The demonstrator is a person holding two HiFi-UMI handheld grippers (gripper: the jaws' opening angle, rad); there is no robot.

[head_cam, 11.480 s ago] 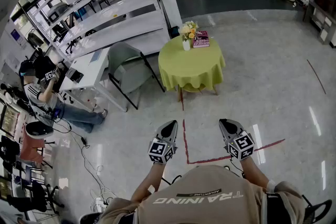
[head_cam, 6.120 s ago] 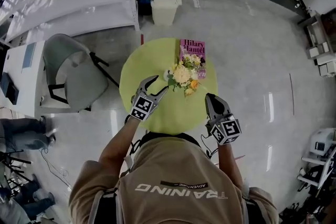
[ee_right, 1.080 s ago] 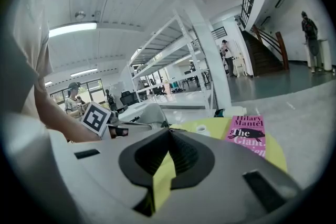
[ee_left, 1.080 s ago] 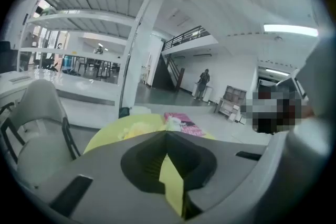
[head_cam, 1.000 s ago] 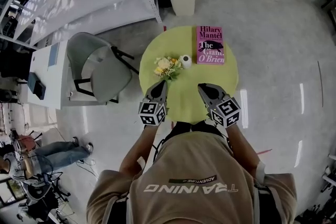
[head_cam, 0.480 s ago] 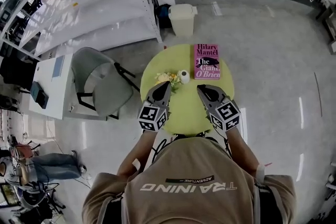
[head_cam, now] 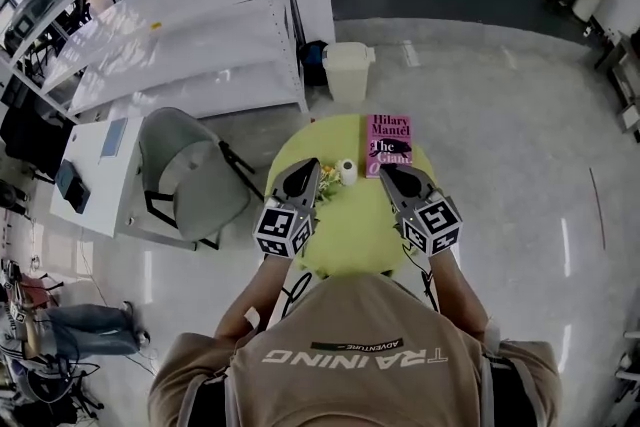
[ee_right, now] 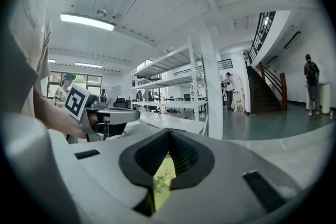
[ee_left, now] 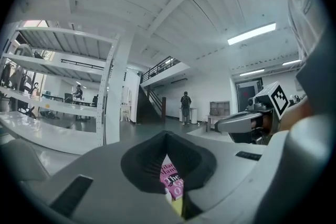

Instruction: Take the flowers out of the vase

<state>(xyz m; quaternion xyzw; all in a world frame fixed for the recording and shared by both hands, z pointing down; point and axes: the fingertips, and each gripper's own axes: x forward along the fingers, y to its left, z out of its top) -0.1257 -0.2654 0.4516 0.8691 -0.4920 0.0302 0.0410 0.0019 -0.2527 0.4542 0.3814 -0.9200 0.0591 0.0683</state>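
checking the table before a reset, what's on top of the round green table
A pink book, a small white vase and flowers beside it. The left gripper covers part of the flowers.

Open office-lab hall, metal shelving (head_cam: pixel 180 35), white desk (head_cam: pixel 100 165), grey chair (head_cam: pixel 190 175), staircase (ee_right: pixel 270 89)

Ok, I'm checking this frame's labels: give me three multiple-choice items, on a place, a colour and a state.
1. Where is the book?
A) on the chair
B) on the tablecloth, right of the vase
C) on the floor
2. The tablecloth's colour?
A) red
B) blue
C) yellow-green
3. Both grippers' jaws?
A) shut, empty
B) wide open
C) shut on the vase
B: it lies beside the vase. C: the head view shows it. A: left gripper and right gripper each show jaws together, nothing between.
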